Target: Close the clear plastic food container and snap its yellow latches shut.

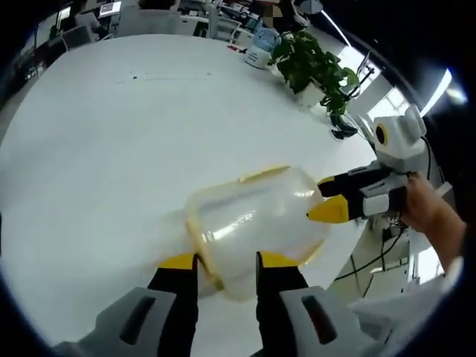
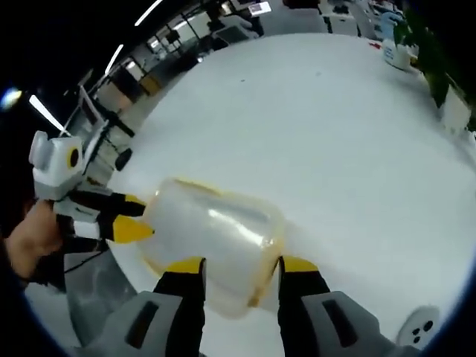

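Both hand-held grippers, left [image 1: 227, 269] and right [image 2: 242, 274], half-open, straddle the container [image 1: 256, 219].

White round table [image 1: 111, 149] — clear food container [image 1: 253, 223] on it, potted plant [image 1: 312, 67] at far edge

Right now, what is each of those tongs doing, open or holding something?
Left tongs: open, jaws on either side of the clear container's edge.
Right tongs: open, jaws straddling the same container's other end.

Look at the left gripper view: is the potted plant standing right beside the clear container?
No. The potted plant stands at the table's far edge, well apart from the clear container.
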`<state>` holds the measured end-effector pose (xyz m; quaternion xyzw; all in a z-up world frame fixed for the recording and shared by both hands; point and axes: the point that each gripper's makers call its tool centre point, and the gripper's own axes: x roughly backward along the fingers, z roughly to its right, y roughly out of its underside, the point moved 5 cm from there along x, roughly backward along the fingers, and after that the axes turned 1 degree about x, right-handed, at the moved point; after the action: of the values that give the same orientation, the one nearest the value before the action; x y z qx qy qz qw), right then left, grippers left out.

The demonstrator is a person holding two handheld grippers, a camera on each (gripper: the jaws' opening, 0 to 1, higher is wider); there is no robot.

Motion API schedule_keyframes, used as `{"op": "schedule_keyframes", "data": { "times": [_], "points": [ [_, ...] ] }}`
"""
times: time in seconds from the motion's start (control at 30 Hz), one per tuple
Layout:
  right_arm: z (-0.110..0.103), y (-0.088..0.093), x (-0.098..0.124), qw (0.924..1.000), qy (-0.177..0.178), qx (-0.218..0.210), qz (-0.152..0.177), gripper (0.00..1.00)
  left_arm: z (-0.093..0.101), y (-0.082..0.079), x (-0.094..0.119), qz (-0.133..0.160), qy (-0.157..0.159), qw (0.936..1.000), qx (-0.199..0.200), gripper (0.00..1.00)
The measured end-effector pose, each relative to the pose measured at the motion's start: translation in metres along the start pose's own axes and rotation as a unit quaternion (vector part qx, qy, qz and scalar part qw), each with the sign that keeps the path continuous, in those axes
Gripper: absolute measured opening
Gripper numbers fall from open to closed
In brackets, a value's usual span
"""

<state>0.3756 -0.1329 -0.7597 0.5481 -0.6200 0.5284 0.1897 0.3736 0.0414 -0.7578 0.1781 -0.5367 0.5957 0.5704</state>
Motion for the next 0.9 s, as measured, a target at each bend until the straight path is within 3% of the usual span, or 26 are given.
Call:
{"op": "schedule_keyframes", "data": {
  "times": [0.33,0.47,0.6,0.8,0.9],
  "points": [
    [0.000,0.001,0.000,0.9999,0.003,-0.006,0.011,0.39,-0.003,0.005,0.004,0.021,0.006,0.9997,0.009,0.31],
    [-0.001,-0.001,0.001,0.9994,0.016,0.026,0.015,0.39,-0.005,0.003,0.004,0.017,0.011,0.9997,0.015,0.31],
    [0.000,-0.002,0.001,0.9994,0.015,0.028,0.014,0.39,-0.008,0.003,0.005,0.007,0.022,0.9995,0.022,0.31],
    [0.004,-0.002,0.006,0.9994,0.019,0.027,0.006,0.38,-0.009,0.005,0.008,0.000,0.024,0.9997,0.006,0.36],
    [0.003,0.000,0.006,0.9987,0.018,0.048,-0.003,0.40,-0.006,0.009,0.008,-0.020,0.039,0.9985,-0.032,0.36]
  ]
}}
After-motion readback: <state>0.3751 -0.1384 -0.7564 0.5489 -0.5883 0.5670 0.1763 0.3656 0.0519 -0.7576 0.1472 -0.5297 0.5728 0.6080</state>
